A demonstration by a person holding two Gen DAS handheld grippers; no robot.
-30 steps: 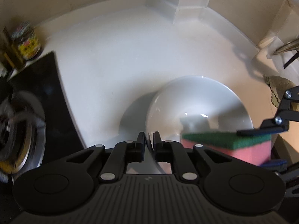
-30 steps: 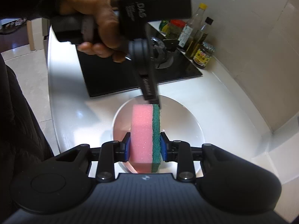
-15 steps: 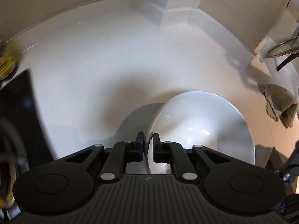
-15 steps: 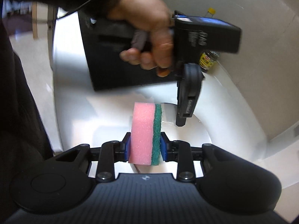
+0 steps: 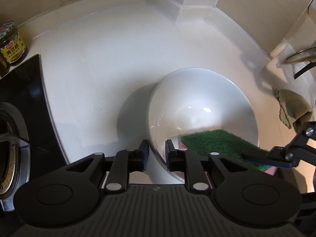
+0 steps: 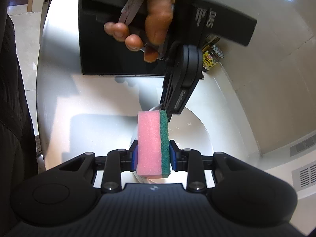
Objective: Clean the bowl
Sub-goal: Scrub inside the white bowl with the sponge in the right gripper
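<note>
A white bowl [image 5: 201,102] stands on the white counter [image 5: 118,49]. My left gripper [image 5: 157,152] straddles its near rim, one finger outside and one inside. Its jaws are opening, and a gap shows on each side of the rim. The right wrist view shows the same bowl [image 6: 189,134] with the left gripper [image 6: 167,116] pointing steeply down at its rim, held by a hand [image 6: 150,15]. My right gripper [image 6: 153,154] is shut on a pink sponge [image 6: 148,142] with a green scouring side. That green face of the sponge [image 5: 217,144] hovers over the bowl's near right part.
A black cooktop [image 5: 23,98] with a burner [image 5: 7,148] lies left of the bowl, and a labelled jar [image 5: 12,43] stands behind it. On the right are a crumpled olive cloth [image 5: 292,106] and a pot lid [image 5: 302,55]. Walls close the counter's far side.
The left jaws, tight on the bowl's rim before, now stand wider apart around it. The sponge left the left wrist view and has come back over the bowl's near right.
</note>
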